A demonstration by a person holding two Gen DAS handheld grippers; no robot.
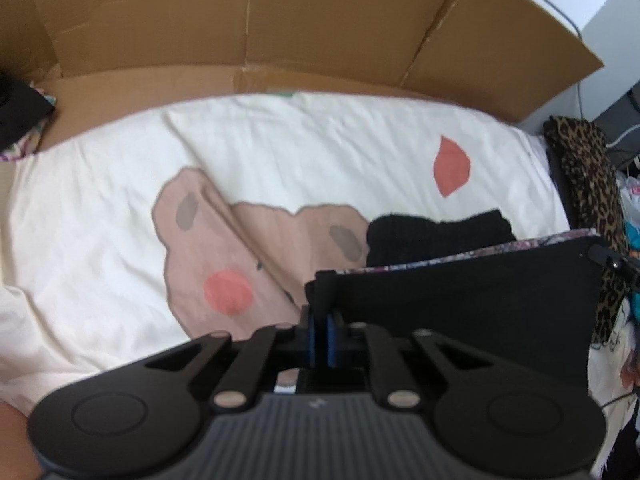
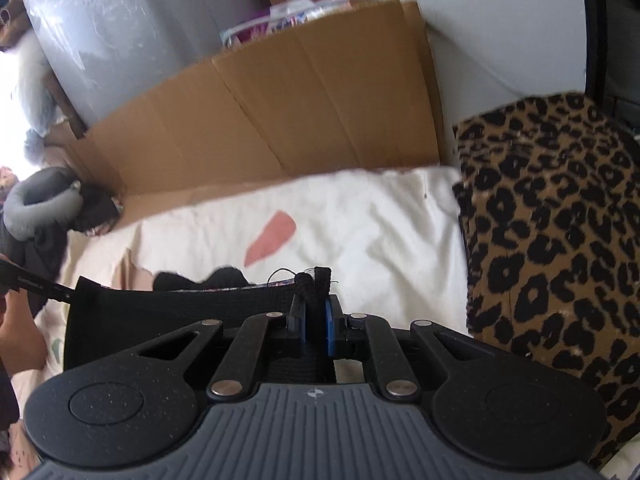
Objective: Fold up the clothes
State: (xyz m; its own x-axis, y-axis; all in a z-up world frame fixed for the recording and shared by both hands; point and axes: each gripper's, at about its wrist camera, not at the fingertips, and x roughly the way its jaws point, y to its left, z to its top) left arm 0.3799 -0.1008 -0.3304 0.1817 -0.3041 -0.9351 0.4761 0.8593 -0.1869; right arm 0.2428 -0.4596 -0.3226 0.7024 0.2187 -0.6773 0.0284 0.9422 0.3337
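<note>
Left gripper (image 1: 320, 332): blue-padded jaws clamped together on the left corner of a black garment with a floral-patterned inner edge (image 1: 480, 304).
Right gripper (image 2: 316, 320): blue-padded jaws pinched on the opposite corner of the black garment (image 2: 168, 312).
Garment: held taut between the two grippers, raised above the bed; floral lining shows along its top edge.
Beneath it: a crumpled black cloth (image 1: 432, 236) lying on the sheet.
Bed surface: cream sheet printed with a pinkish-brown bear face (image 1: 248, 240).
Right side: leopard-print fabric (image 2: 560, 240) piled beside the sheet.
Far edge: brown corrugated cardboard panels (image 1: 248, 24) standing behind the bed.
</note>
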